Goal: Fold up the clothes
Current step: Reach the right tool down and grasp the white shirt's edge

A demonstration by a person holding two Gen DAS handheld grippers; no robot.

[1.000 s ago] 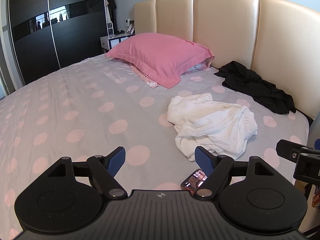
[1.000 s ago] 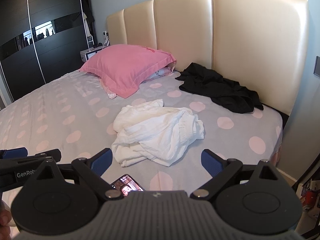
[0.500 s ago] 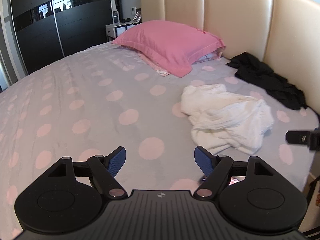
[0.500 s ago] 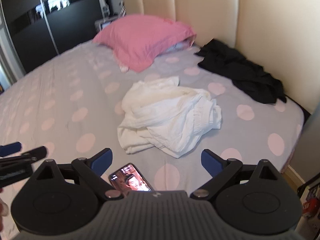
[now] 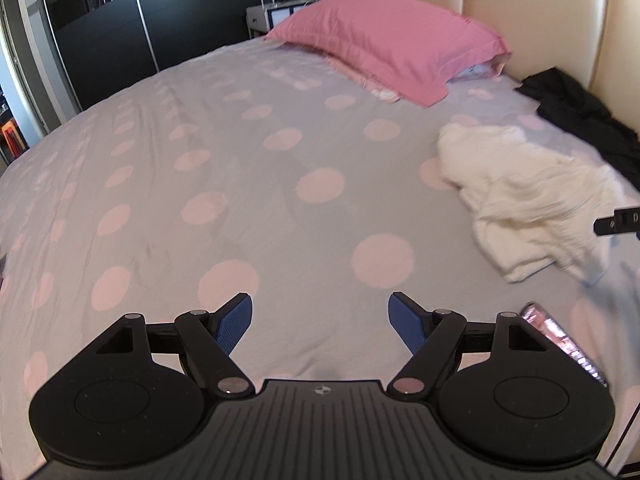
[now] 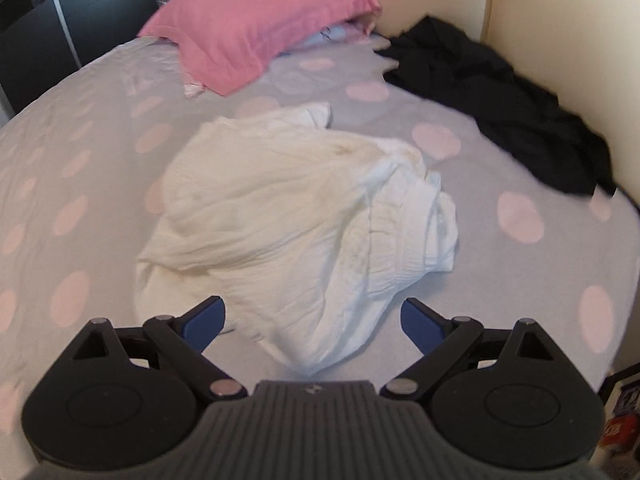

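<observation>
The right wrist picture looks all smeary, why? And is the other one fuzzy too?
Right wrist view: the white garment and black garment are blurred, probably by motion, while the right gripper stays sharp. Left wrist view: the polka-dot sheet is softer too, and fisheye distortion bulges it.

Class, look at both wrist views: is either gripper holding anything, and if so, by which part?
Nothing is held. The left gripper is open over bare bedsheet, and the right gripper is open just short of the crumpled white cotton garment.
</observation>
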